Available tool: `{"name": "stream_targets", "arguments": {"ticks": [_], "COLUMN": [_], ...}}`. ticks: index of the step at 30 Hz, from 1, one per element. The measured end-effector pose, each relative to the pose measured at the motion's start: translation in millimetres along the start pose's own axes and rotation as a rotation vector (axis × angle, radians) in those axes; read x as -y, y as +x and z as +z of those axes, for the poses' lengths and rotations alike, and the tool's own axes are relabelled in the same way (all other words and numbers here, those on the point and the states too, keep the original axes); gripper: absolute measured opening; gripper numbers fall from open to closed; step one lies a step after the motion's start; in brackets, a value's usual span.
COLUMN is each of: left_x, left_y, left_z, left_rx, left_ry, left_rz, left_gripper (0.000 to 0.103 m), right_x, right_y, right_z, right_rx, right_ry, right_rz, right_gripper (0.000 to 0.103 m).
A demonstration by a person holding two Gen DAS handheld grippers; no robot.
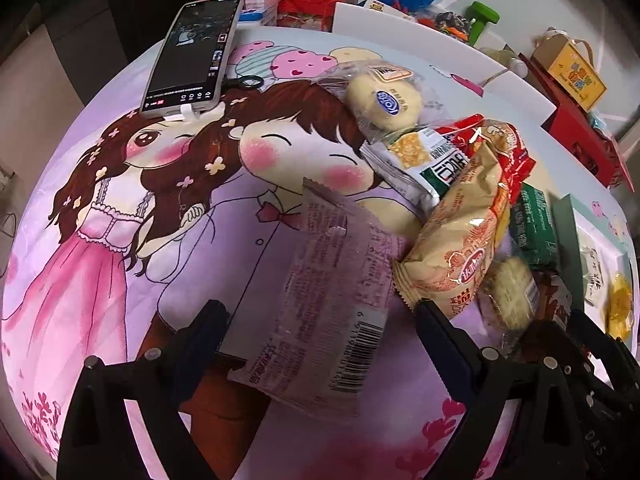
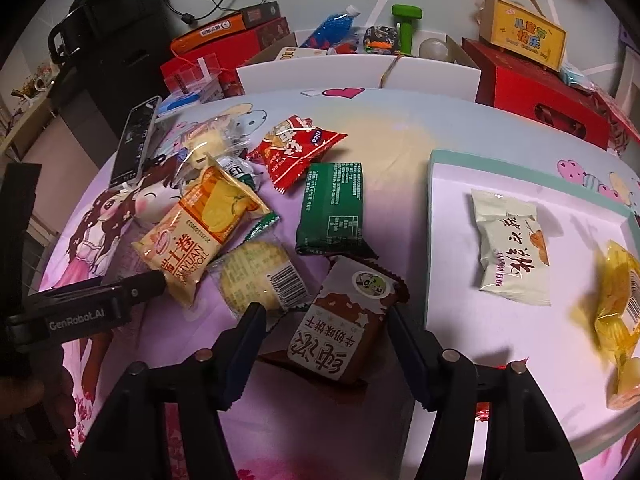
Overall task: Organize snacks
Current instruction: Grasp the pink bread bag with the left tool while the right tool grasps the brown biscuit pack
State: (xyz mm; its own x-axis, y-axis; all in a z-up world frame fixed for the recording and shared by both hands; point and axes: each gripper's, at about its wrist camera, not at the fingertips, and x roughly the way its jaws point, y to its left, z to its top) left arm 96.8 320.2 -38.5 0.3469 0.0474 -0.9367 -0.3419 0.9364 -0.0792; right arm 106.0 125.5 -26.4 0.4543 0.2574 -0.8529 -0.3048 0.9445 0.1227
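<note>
My left gripper [image 1: 320, 320] has its jaws wide apart around a pale purple snack packet [image 1: 332, 300] on the cartoon-print bench [image 1: 120, 240], not clamped. My right gripper [image 2: 326, 320] stands just as open around a brown biscuit packet [image 2: 344, 320], beside the tray [image 2: 432, 220] holding a cream packet [image 2: 510, 248].

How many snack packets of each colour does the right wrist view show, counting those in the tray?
Red packet: 1
Green packet: 1
Brown packet: 1
White packet: 1
White-and-green packet: 1
Yellow packets: 2
Clear packets: 2
Total: 9
</note>
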Motion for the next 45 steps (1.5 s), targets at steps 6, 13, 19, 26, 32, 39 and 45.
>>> {"name": "stream_targets", "arguments": {"ticks": [6, 13, 19, 26, 32, 39, 45], "left_x": [-6, -4, -5, -7, -6, -5, -3], "left_y": [3, 5, 2, 0, 0, 3, 5], "left_z": [1, 2, 4, 4, 5, 5, 5], "left_rx": [-0.002, -0.003, 0.007, 0.009, 0.007, 0.004, 0.004], "left_ry": [-0.012, -0.014, -0.023, -0.024, -0.019, -0.009, -0.001], "left_rz": [0.022, 0.038, 0.045, 0.046, 0.046, 0.052, 0.060], "left_gripper": [0.081, 0.075, 0.057, 0.055, 0.055, 0.052, 0.050], "right_x": [-4, -3, 3, 5, 2, -7, -7], "right_y": [3, -1, -5, -8, -3, 12, 12], "right_z": [0, 0, 0, -1, -4, -4, -5], "right_rx": [0.008, 0.015, 0.014, 0.013, -0.013, -0.034, -0.023], "right_ry": [-0.029, -0.022, 0.006, 0.012, -0.007, -0.026, -0.027], "right_rz": [-0.044, -0.008, 0.045, 0.041, -0.009, -0.056, -0.065], "right_gripper": [0.064, 0.062, 0.062, 0.060, 0.059, 0.059, 0.052]}}
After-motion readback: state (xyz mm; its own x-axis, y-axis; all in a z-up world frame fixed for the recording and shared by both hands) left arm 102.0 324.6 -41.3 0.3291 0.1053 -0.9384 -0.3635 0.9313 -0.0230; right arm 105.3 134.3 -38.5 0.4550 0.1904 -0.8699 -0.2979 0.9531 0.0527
